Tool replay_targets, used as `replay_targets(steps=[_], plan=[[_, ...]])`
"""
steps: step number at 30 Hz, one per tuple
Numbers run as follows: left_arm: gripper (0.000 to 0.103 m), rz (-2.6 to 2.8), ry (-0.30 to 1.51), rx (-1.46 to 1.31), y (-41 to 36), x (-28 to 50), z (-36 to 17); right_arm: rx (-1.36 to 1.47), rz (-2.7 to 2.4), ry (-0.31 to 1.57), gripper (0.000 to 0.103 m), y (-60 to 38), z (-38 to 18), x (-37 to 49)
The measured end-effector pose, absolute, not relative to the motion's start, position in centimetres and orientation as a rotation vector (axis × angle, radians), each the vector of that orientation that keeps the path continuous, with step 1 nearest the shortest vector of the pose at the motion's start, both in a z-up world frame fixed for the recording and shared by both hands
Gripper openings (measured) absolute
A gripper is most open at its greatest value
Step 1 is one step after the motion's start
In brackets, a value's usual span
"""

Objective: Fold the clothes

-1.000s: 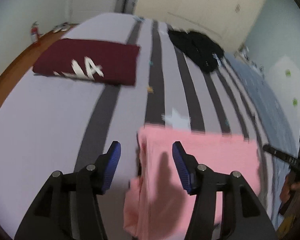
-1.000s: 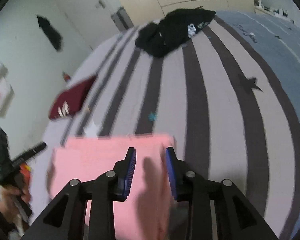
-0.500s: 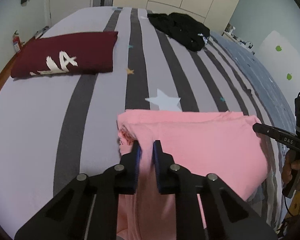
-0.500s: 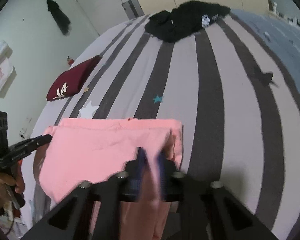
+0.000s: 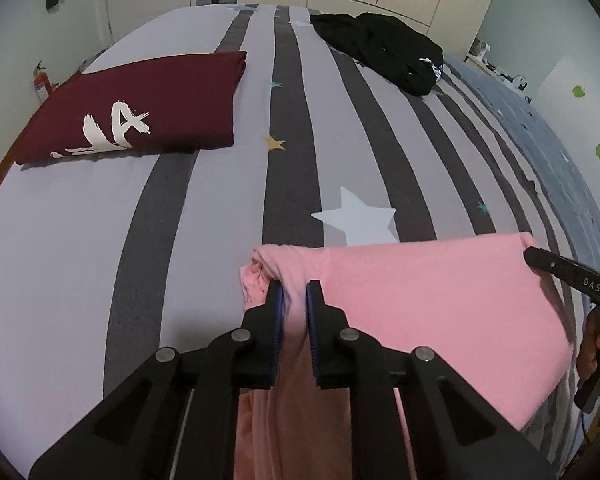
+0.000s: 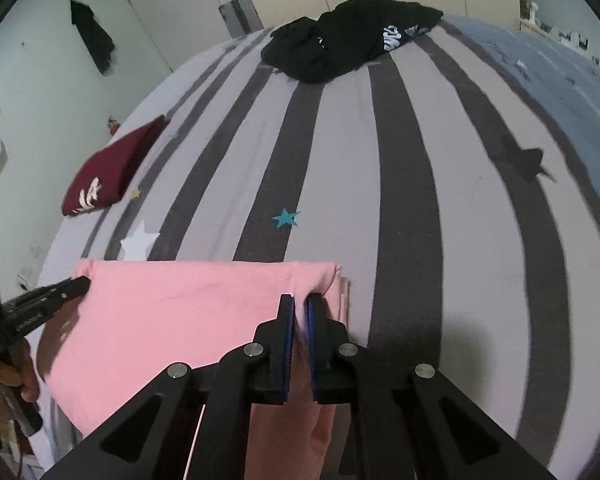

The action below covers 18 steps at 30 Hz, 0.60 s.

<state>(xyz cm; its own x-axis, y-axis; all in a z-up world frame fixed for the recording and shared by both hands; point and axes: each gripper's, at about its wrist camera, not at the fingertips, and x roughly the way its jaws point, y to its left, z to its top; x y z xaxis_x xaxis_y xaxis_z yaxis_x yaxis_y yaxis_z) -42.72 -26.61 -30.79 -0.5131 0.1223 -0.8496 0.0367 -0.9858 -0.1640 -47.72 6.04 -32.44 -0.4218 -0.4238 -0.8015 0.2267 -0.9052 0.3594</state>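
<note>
On the striped bed (image 5: 204, 216), each hand-held gripper, left (image 5: 295, 292) and right (image 6: 298, 306), pinches the soft, limp pink garment (image 5: 440, 300) at its 12 o'clock corners.

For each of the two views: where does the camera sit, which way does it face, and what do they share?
Left wrist: on the left gripper, looking down its jaws across the bed; the other hand shows at right.
Right wrist: on the right gripper, facing likewise; a hand shows at left.
Shared: pink garment pinched by both, maroon shirt, black pile.
</note>
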Motion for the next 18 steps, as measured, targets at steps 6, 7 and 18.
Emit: replay_targets(steps=[6, 7, 18], plan=[[0.021, 2.79, -0.371, -1.452, -29.3, -41.6, -29.4, 1.355, -2.45, -0.386, 0.014, 9.4, -32.1, -48.3], [0.021, 2.808, -0.403, -1.463, -29.9, -41.5, -29.4, 1.37, -2.458, -0.379, 0.014, 9.8, -32.2, -48.5], [0.021, 2.8, -0.193, -1.296, -22.8, -41.7, -27.1, 1.221, -2.432, 0.053, 0.015, 1.2, -29.4, -45.5]])
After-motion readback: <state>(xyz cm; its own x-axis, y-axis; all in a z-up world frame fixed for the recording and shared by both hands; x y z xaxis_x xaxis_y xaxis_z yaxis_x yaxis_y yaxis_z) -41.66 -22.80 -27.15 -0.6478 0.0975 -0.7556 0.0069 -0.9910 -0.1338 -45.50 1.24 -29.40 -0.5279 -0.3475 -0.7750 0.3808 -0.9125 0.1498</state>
